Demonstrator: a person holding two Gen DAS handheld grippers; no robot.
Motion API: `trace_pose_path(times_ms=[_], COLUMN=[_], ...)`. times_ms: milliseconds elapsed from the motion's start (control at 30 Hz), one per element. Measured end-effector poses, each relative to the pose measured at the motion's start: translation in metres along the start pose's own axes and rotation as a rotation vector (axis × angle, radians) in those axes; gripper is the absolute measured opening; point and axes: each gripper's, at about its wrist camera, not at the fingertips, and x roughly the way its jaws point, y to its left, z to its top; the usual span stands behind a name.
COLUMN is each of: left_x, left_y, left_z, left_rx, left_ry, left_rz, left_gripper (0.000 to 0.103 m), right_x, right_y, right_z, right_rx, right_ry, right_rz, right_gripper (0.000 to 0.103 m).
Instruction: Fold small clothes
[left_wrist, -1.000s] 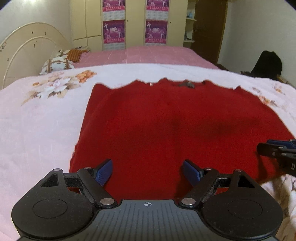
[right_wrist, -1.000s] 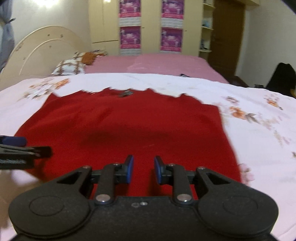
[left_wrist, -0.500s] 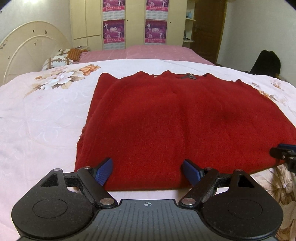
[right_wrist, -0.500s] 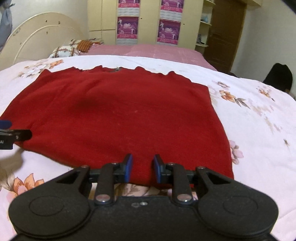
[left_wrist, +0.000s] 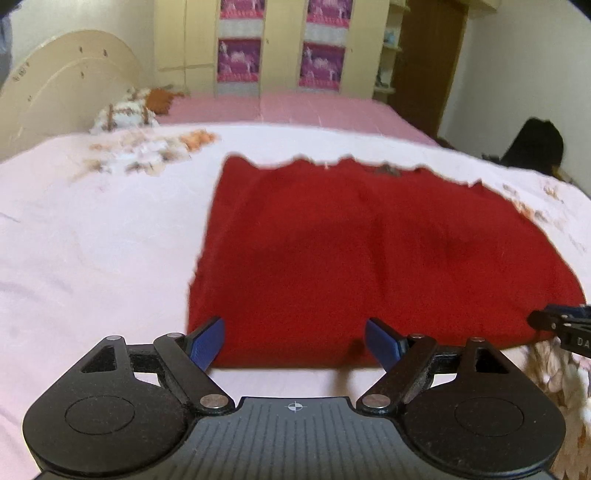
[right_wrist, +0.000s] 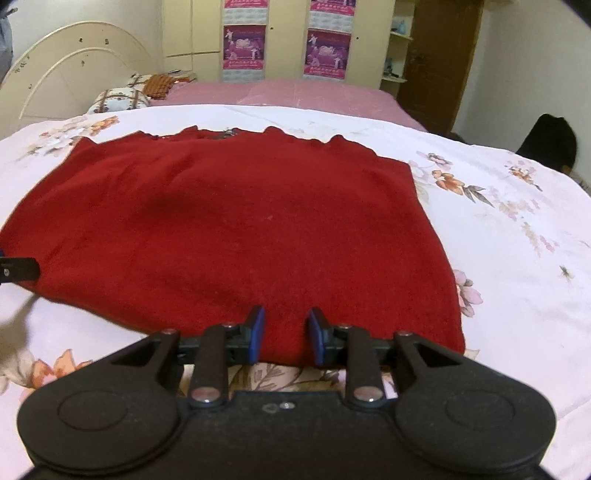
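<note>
A red sweater lies flat on a flowered bedspread, its near hem facing both tools, apparently squared up for a fold. The left gripper hangs wide open and empty over the hem's left end. The right gripper sits at the hem toward the right corner; its jaws, narrowly parted, have just been opening, with red cloth between them, though whether the pads pinch it cannot be told. The sweater's sleeves are out of sight, presumably tucked under. The left view is blurred, smearing the collar edge.
</note>
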Motion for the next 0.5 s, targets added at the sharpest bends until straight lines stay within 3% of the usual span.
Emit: trace_pose_path(times_ms=[133,500], left_x=[0.004,0.053], left_y=[-0.008,-0.023], left_z=[0.020,0.066], left_rx=[-0.016,-0.017], left_ry=[-0.036,-0.009], left_rz=[-0.018,0.036], left_gripper=[0.083,0.083], right_x=[-0.012,0.013], right_y=[-0.005,0.015], right_z=[0.009,0.058], right_rx=[0.074,0.033], right_ry=[-0.053,-0.121], right_rz=[0.069,0.128], right_gripper=[0.026,0.026])
